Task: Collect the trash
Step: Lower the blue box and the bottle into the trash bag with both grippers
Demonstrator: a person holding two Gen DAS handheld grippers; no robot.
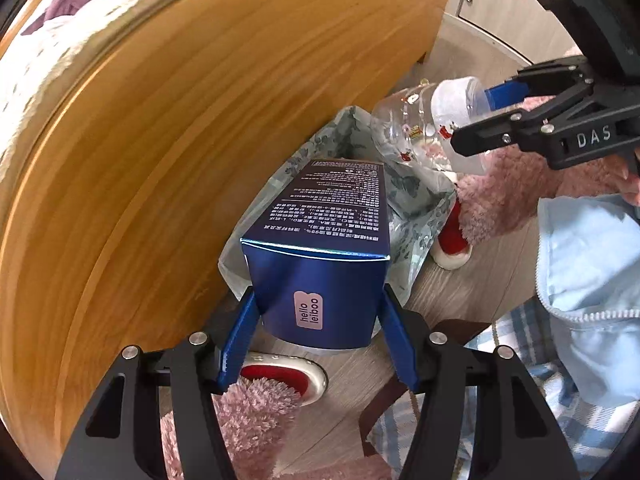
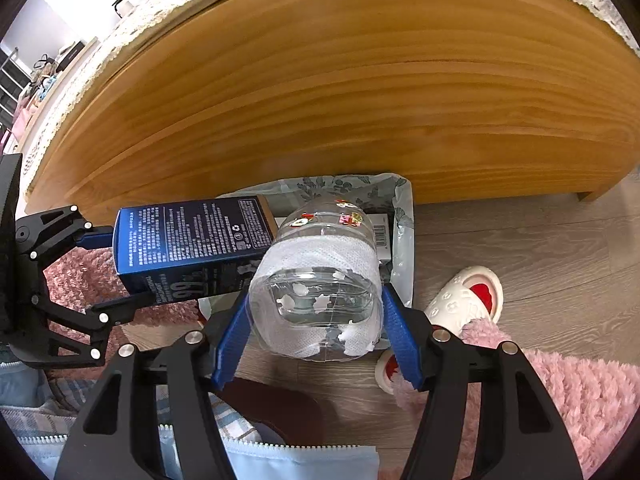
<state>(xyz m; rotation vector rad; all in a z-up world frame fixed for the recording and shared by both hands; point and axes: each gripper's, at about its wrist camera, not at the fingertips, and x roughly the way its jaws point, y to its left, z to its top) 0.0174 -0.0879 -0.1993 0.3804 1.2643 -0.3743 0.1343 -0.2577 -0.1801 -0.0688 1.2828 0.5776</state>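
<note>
My left gripper [image 1: 320, 320] is shut on a dark blue carton [image 1: 320, 240] marked "hello leiboo", tipped down over a trash bin lined with a leaf-print bag [image 1: 416, 200]. In the right wrist view the same carton [image 2: 192, 240] hangs at the left in the left gripper [image 2: 108, 268]. My right gripper [image 2: 314, 320] is shut on a clear plastic bottle [image 2: 320, 280] with a white wrap and small stickers, held above the bag [image 2: 402, 240]. From the left wrist view the bottle [image 1: 420, 120] and the right gripper [image 1: 476, 116] show at upper right.
The bin stands on a wood-look floor [image 2: 520, 240] against a tall wooden bed frame [image 2: 320, 100]. A person's feet in white-and-red slippers [image 2: 468, 300] and fuzzy pink trousers [image 2: 560, 392] stand beside it. A light blue jacket [image 1: 592, 280] is at the right.
</note>
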